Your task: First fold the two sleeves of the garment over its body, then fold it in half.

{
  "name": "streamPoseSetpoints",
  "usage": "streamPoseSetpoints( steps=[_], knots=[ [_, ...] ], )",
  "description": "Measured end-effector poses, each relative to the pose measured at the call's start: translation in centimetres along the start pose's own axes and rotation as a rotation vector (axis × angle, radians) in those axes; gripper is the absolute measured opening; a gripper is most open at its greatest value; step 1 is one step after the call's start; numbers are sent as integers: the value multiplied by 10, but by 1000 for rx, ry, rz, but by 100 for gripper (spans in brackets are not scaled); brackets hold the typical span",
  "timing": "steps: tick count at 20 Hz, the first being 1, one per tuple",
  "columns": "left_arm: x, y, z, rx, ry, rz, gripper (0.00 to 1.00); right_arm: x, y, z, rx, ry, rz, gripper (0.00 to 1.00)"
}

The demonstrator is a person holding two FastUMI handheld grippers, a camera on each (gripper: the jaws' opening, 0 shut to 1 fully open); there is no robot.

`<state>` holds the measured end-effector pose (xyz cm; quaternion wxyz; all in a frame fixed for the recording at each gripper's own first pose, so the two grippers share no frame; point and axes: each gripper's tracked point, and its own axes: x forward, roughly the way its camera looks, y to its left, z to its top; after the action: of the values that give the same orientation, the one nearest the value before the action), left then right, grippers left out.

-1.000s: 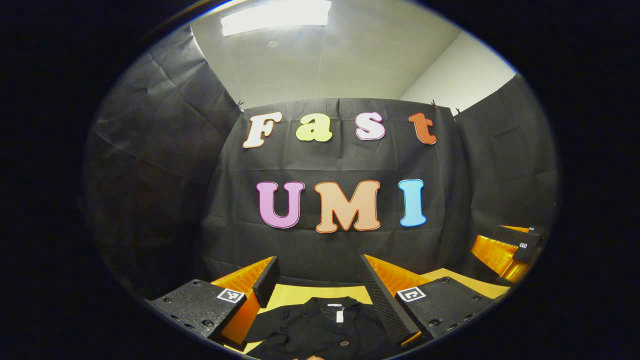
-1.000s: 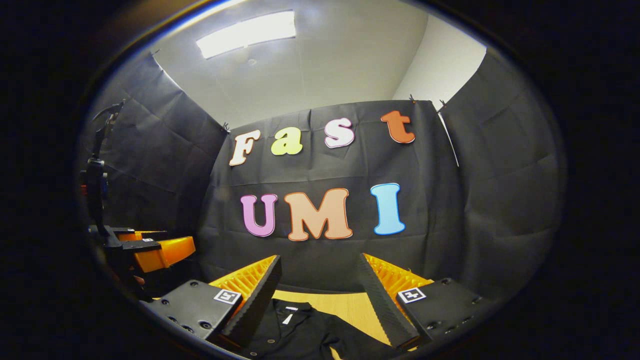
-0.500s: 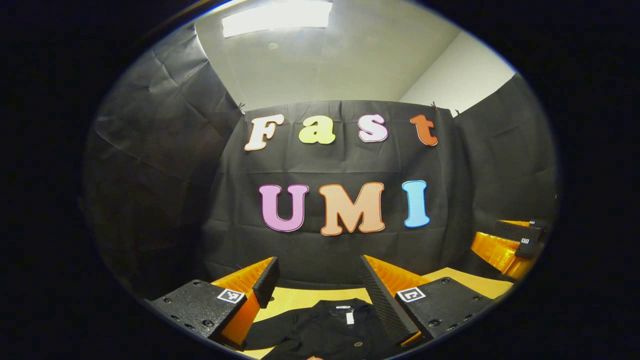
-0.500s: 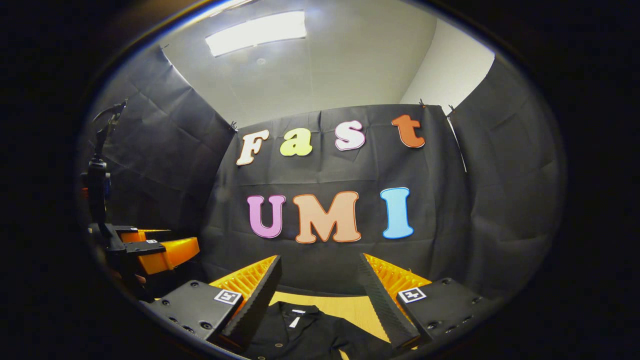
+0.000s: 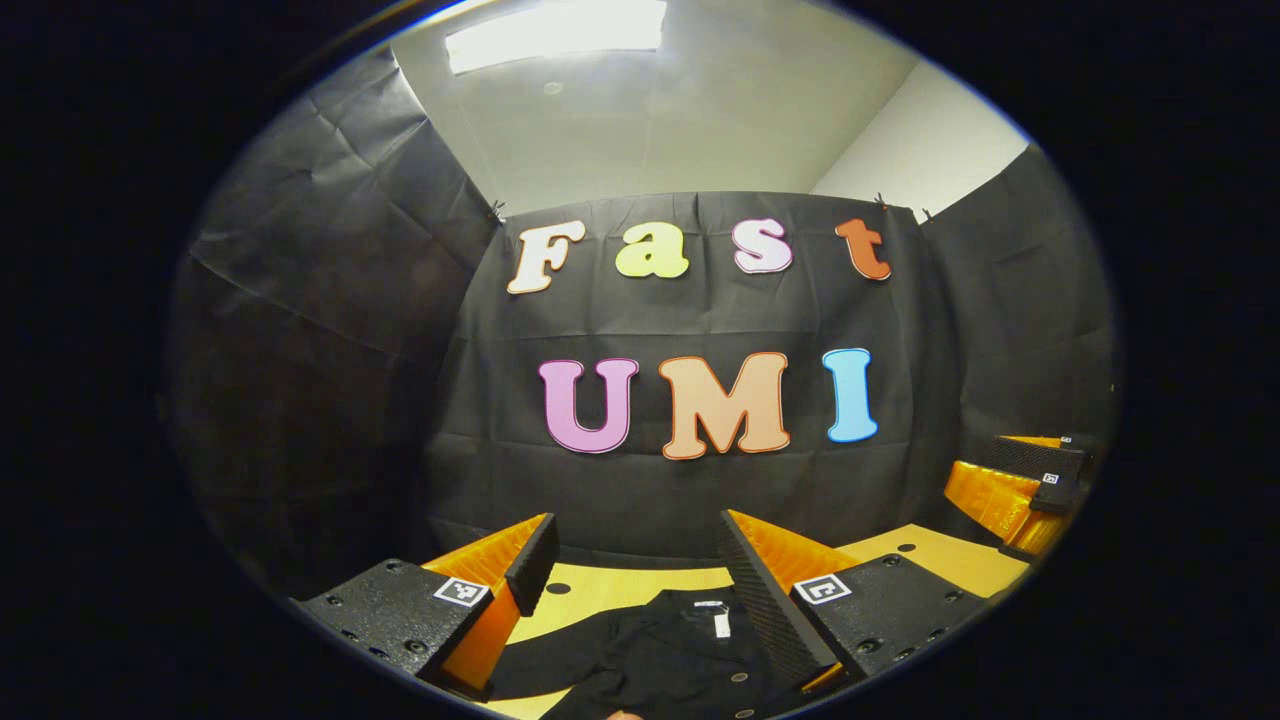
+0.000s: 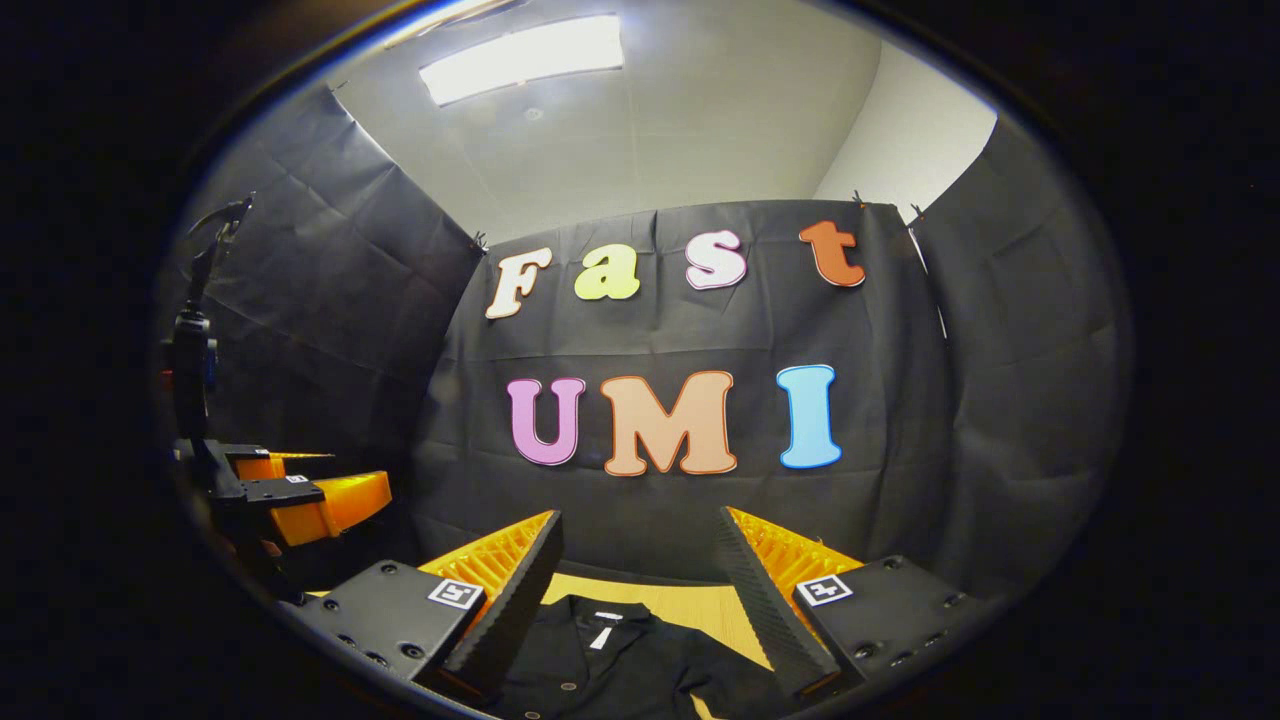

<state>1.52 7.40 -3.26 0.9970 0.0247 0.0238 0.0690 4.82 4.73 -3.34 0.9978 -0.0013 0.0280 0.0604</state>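
1. Left gripper [image 5: 635,560], bottom centre of left gripper view: fingers spread wide, nothing btwn them.
2. Right gripper [image 6: 640,560], bottom centre of right gripper view: likewise spread, nothing pinched.
3. Black garment [image 5: 660,655] flat on wooden table [image 5: 610,590], collar up, at bottom edge under both grippers.

One black buttoned collared garment [image 5: 660,655] lies on one yellow wooden worktop [image 5: 600,590]; two grippers, left [image 5: 632,560] and right [image 6: 636,560].

Black cloth walls [image 5: 330,330] enclose a wooden table [image 5: 610,590] beneath a lit ceiling panel [image 6: 520,58].
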Motion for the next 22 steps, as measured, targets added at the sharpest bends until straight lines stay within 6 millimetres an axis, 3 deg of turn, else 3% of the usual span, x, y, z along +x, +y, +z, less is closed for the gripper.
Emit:
streamPoseSetpoints(
  steps=[6, 10, 14, 22],
  knots=[
    [-1, 8, -8, 5, 16, 27, 95, 3, 11, -10, -4, 27, 33, 97],
    [-3, 9, -12, 8, 25, 37, 95, 7, 7, -22, -6, 54, 44, 97],
    [-3, 6, -15, 10, 31, 42, 96, 10, -21, -39, -33, 91, 3, 99],
    [-3, -9, -20, 17, 44, 39, 96, 8, -97, -74, -98, 176, -104, 98]
  ],
)
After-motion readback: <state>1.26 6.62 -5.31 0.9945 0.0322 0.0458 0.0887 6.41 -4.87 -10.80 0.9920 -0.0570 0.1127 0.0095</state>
